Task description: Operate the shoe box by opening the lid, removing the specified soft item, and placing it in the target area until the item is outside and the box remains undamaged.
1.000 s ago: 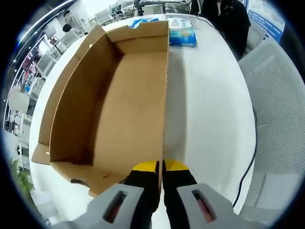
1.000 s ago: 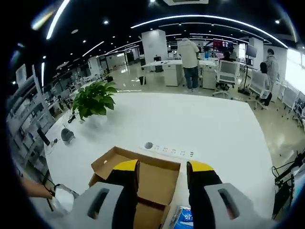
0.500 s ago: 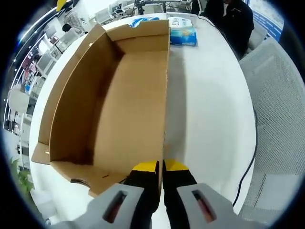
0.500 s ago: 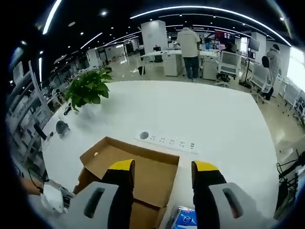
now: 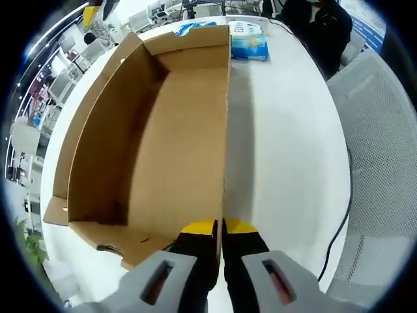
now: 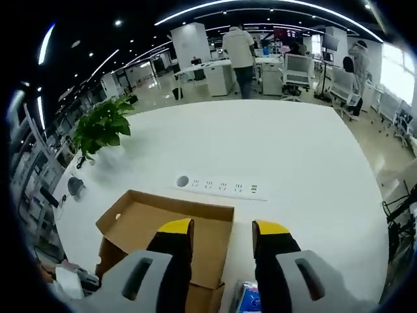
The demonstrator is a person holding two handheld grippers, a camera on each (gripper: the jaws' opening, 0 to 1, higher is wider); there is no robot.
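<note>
The brown cardboard shoe box (image 5: 163, 137) lies open on the white table (image 5: 287, 130), and its inside looks bare. My left gripper (image 5: 221, 226) is shut on the box's near right panel, which I see edge-on. A blue soft pack (image 5: 249, 40) rests on the table past the box's far right corner. Something blue (image 5: 195, 27) peeks over the far wall. My right gripper (image 6: 223, 229) hangs open above the box (image 6: 150, 222), with nothing between its fingers. The blue pack (image 6: 244, 297) sits below it. A yellow tip of the right gripper (image 5: 96, 9) shows at the top left.
A white power strip (image 6: 215, 187) lies beyond the box, and a potted plant (image 6: 101, 127) stands on the table's far left. A mesh chair (image 5: 384, 163) and a black cable (image 5: 345, 195) are beside the table. People stand at desks in the background.
The right gripper view has shifted, with the box and power strip now more in frame. The right gripper's yellow tip has come into the left gripper view. My left gripper has kept its hold.
</note>
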